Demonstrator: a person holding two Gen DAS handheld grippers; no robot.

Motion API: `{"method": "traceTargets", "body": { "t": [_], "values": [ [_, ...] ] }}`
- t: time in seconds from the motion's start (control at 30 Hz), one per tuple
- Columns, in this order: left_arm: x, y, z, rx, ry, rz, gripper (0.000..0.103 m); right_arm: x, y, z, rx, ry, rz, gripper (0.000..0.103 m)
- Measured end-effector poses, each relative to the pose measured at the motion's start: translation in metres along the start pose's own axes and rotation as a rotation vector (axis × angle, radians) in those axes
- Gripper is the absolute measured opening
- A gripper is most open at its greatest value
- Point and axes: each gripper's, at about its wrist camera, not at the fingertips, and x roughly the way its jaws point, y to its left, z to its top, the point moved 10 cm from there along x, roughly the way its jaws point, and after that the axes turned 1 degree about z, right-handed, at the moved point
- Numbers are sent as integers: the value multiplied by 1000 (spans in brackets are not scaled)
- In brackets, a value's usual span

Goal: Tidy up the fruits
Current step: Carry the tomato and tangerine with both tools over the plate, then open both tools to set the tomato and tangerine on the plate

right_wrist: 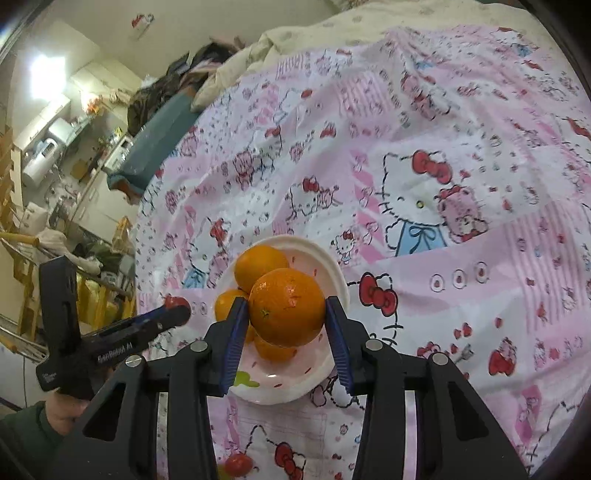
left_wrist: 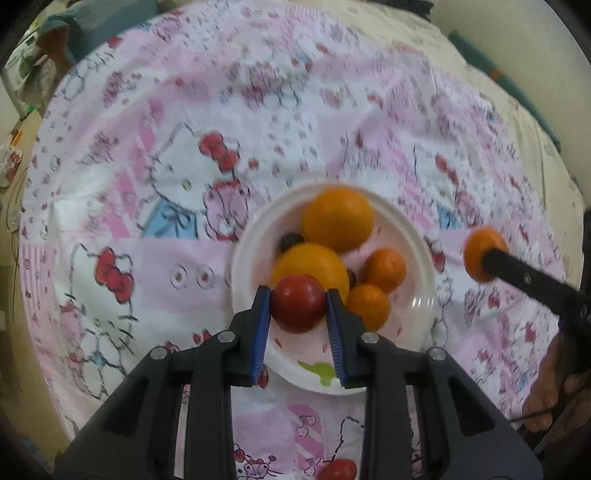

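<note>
A white plate (left_wrist: 413, 236) on the pink Hello Kitty cloth holds several oranges (left_wrist: 338, 218) and small mandarins (left_wrist: 384, 269). My left gripper (left_wrist: 298, 304) is shut on a red tomato (left_wrist: 299, 302) just above the plate's near side. My right gripper (right_wrist: 287, 312) is shut on an orange (right_wrist: 287, 306) above the same plate (right_wrist: 334, 273). In the left wrist view the right gripper's finger (left_wrist: 517, 275) holds that orange (left_wrist: 480, 251) to the right of the plate. In the right wrist view the left gripper (right_wrist: 173, 314) shows at the left with the tomato (right_wrist: 175, 302).
Another red tomato (left_wrist: 338, 469) lies on the cloth near me, also in the right wrist view (right_wrist: 238, 463). A cream blanket (right_wrist: 332, 33) and a teal cushion (right_wrist: 155, 136) lie at the cloth's far edge. Cluttered shelves (right_wrist: 55, 155) stand beyond.
</note>
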Motion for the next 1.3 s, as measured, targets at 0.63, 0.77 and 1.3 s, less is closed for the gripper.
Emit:
{"method": "traceTargets", "body": {
  "t": [0.63, 0.77, 1.3],
  "values": [
    [26, -5, -28, 26, 108, 27, 27, 58, -16, -3, 34, 105, -20, 46],
    [27, -7, -28, 27, 107, 23, 27, 63, -16, 0, 37, 99, -15, 48],
    [18, 3, -21, 22, 57, 53, 67, 45, -17, 10, 46, 48, 0, 75]
  ]
}}
